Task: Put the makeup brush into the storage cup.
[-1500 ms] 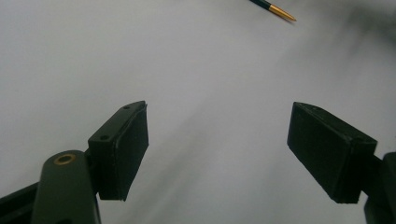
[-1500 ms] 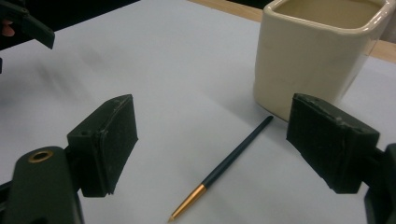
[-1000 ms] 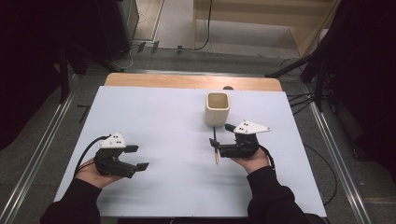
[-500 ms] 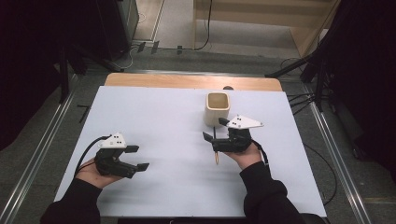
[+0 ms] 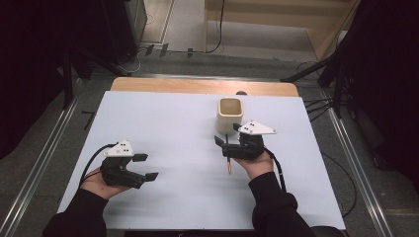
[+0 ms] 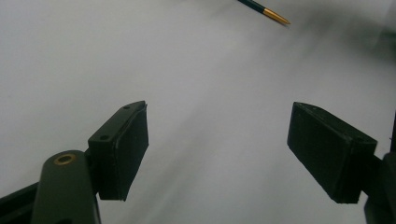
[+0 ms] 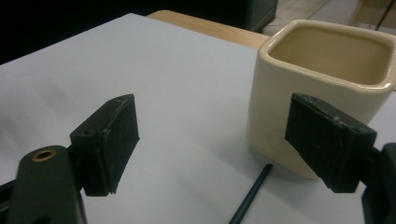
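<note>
1. Pencil [image 5: 228,157]: a thin dark stick with a gold-coloured tip, laid flat on the white table [image 5: 168,123] just below the cup, under the right gripper. The tip is pointed toward the person's side.
2. Cup [image 5: 230,114]: cream, glazed, square with rounded corners, stood upright in the far right part of the table; its inside is seen empty in the right gripper view [image 7: 322,93].
3. Hidden parts: much of the pencil's shaft is covered by the right gripper in the high view; the pencil [image 6: 264,11] is cut off by the top edge in the left gripper view, and the pencil [image 7: 250,193] by the bottom edge in the right gripper view.
4. Right gripper [image 5: 228,142]: held in the right hand [image 5: 257,165] just beside the cup, jaws spread wide, nothing gripped.
5. Left gripper [image 5: 146,167]: cradled in the left hand [image 5: 99,183] at the near left, well apart from the pencil, jaws spread wide and empty.
</note>
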Motion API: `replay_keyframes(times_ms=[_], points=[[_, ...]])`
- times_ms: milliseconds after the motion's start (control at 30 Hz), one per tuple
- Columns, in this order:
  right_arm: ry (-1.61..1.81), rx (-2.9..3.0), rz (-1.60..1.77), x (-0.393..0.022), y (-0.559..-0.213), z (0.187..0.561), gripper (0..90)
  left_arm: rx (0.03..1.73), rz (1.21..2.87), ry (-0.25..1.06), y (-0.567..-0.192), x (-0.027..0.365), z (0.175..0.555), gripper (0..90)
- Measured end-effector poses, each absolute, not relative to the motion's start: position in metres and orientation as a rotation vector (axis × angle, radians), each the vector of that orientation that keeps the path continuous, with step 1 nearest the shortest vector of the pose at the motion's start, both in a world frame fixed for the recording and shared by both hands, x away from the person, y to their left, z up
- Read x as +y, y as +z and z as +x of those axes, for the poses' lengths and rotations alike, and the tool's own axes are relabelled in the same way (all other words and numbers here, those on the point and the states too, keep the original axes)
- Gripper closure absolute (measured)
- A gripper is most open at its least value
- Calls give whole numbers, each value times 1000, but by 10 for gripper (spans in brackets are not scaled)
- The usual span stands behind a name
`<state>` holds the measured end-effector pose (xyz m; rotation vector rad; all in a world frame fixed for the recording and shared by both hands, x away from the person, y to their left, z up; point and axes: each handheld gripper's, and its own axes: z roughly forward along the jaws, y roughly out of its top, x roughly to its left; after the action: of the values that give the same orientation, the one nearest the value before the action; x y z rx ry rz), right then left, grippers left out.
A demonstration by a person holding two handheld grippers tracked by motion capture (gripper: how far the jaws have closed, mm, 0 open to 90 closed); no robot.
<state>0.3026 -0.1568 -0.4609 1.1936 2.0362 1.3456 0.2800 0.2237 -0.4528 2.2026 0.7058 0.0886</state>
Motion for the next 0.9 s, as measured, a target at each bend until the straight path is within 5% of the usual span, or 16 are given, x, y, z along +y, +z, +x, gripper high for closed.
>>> replay_keyframes(times_ms=[900], points=[[1075, 1963, 1430, -143, -468, 304, 190, 692, 2209, 76, -453, 223, 281, 213]])
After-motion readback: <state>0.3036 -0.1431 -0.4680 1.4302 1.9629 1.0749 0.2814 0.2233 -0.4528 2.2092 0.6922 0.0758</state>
